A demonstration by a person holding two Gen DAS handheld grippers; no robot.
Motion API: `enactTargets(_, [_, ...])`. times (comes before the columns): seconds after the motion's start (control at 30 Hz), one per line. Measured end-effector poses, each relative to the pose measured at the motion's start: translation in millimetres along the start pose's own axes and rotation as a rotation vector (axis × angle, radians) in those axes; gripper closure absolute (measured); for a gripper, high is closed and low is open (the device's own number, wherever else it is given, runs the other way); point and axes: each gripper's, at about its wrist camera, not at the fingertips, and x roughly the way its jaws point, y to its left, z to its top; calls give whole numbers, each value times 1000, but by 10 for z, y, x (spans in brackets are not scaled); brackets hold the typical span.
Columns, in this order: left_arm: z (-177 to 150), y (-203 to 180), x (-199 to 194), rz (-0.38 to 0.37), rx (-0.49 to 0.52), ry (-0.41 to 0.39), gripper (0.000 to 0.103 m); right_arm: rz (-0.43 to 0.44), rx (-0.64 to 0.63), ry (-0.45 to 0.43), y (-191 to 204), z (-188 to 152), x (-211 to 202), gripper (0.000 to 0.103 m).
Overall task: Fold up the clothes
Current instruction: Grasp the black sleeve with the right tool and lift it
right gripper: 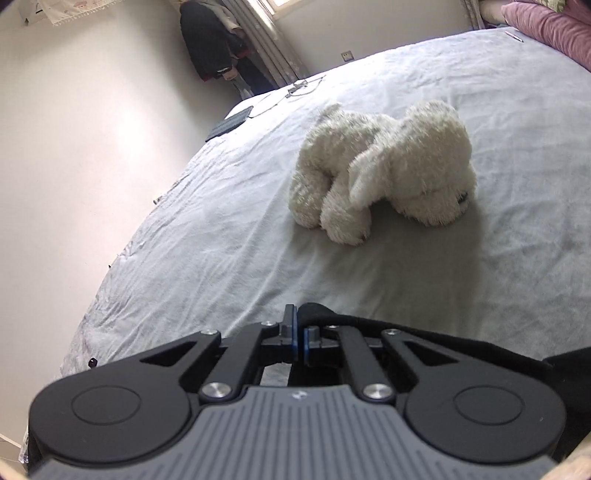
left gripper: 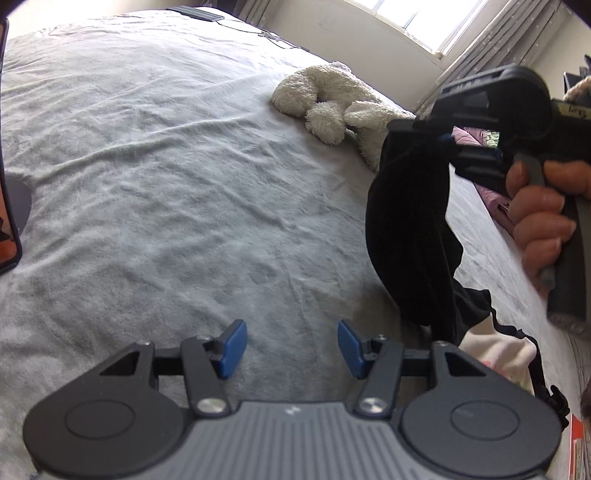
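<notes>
Left wrist view: black garment (left gripper: pixel 410 221) is pinched by right tongs (left gripper: pixel 448 142), hung above bed (left gripper: pixel 166 166); left tongs (left gripper: pixel 291 347) spread, empty.
Grip is taken on one bunched edge only, so slipping or tangled spreading is judged likely; plush toy (right gripper: pixel 380 173) could be snagged.

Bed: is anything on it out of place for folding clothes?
Yes. A white plush toy lies on the grey bedsheet beside the black garment; it is no clothing and sits on the folding space.

White plush toy (right gripper: pixel 380 173) lying on grey bedsheet (left gripper: pixel 166 166); pink pillow (right gripper: pixel 554 26) far corner.
</notes>
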Motion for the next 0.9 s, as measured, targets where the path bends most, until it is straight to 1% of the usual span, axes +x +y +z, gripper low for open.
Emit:
enactTargets(0.2, [-50,-85,32,-42,18,17,48,37,-10,-67,209,342,-259,97])
enactTargets(0.3, [-65,-116,45,-47,23,23,48,38,-16,-71,283,451,-231,97])
enactTargets(0.4, [-71,-121,60,-40,24,27,48,44,-27,-42,377,488,-103,97])
enactTargets(0.5, [-69,-108,60,-41,16,28,48,28,-50,-9,464,462,122,97])
enactTargets(0.63, [-69,-100,60,-41,14,29,48,2,-41,25,467,410,466,97])
enactTargets(0.8, [-72,-99,65,-42,13,32,48,-49,-24,79,336,300,873,97])
enactTargets(0.9, [-70,-93,68,-45,8,34,48,-64,30,118,161,200,1033,94])
